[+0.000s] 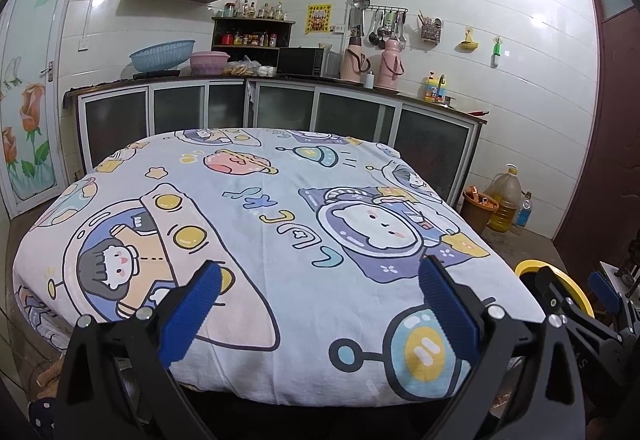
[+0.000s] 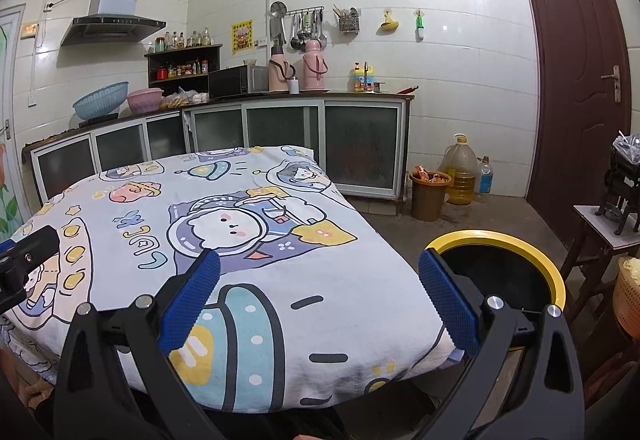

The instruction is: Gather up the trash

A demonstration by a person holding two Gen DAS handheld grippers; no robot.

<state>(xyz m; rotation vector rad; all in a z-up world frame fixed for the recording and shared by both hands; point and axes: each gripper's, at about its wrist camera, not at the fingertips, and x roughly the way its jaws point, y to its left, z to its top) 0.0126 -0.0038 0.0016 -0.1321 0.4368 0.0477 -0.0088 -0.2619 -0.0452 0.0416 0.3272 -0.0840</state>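
Left gripper [image 1: 320, 276]: held low at the near edge of the table, pointing across it toward the kitchen counter; jaws spread wide, nothing between the blue ribbed pads [image 1: 192, 314].

Right gripper [image 2: 320, 272]: held level beside the left one, at the table's near right corner; jaws likewise spread wide and empty. One pad [image 2: 448, 304] overlaps the bin's rim in the right wrist view.

Table [image 1: 280, 199]: covered by a pale blue cloth printed with cartoon astronauts, planets and rockets. No loose trash can be made out on the cloth in either view.

Bin [image 2: 520, 240]: round, yellow rim, black liner inside; stands on the floor just beside the table's right edge, near the right gripper. Contents cannot be told; the interior reads only as dark.

Brown bucket [image 2: 428, 195]: on the floor by the end of the counter cabinets, well apart from the table; filled with orange wrappers or packets.

Oil jug [image 2: 460, 175]: large, clear, amber liquid, yellow cap; just beside the bucket. A small blue-labelled bottle [image 2: 485, 177] stands next to it.

Counter [image 1: 280, 79]: blue basket [image 1: 162, 53], pink basin [image 1: 209, 61], microwave [image 1: 306, 61], two pink thermos flasks [image 1: 390, 61].

Orange basket [image 2: 628, 296]: at far right edge, contents unclear.
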